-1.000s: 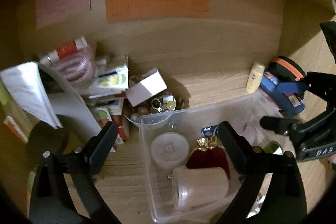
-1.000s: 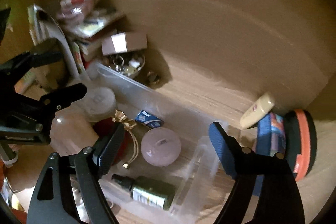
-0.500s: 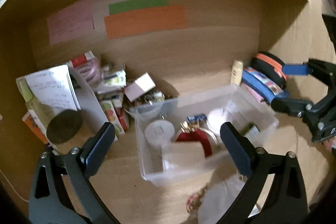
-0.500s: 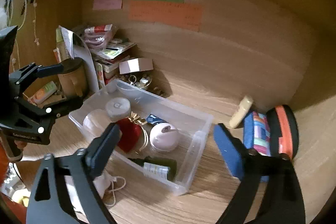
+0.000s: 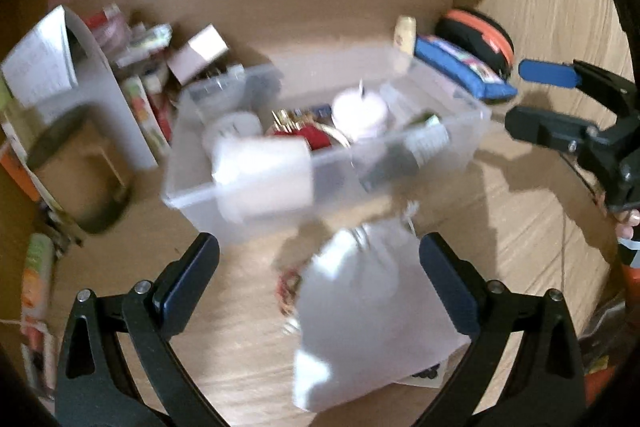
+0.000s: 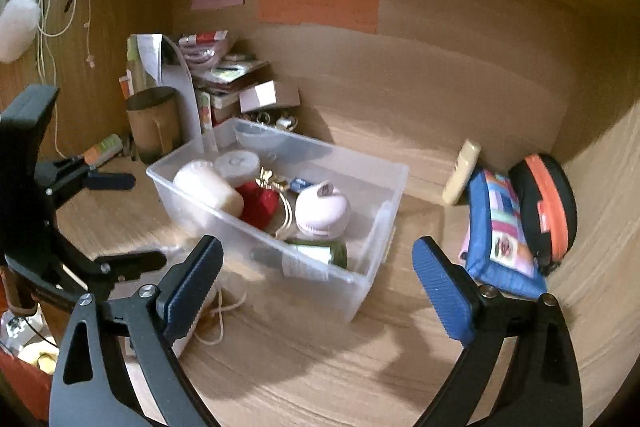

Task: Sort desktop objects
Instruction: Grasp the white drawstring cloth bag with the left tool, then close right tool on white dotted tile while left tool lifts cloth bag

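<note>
Right, both grippers hang over the wooden surface (image 6: 304,355) with nothing in either one. The left gripper (image 5: 320,283) has its jaws spread wide, and between them, lower down, lies a white drawstring pouch (image 5: 360,315) flat on the surface, just near of the clear plastic bin (image 6: 372,247); the pads are not touching it, though this view is blurred. The right gripper (image 6: 316,279) is also wide apart, blue pads facing empty air, aimed toward the bin's near right corner. Inside the bin, left to right: a cream cylinder (image 6: 208,187) lying on its side, a round white lidded jar (image 6: 237,165) just behind it, a red pouch with a gold bow (image 6: 260,205) in the middle, a small blue packet (image 6: 301,183) behind that, a pale pink round thing (image 6: 322,213) and a dark green bottle (image 6: 316,255) lying along the near wall. Over on the right, well apart from the bin, a cream tube (image 6: 462,173) leans at the back wall, next to a blue patchwork pouch (image 6: 500,235) and a black-and-orange zip case (image 6: 548,211). Far left, a cluttered stack of books and boxes (image 6: 228,83) and a brown cup (image 6: 154,125) sit just beside the bin's far corner. Coloured paper notes (image 6: 318,11) are stuck on the back wall.
</note>
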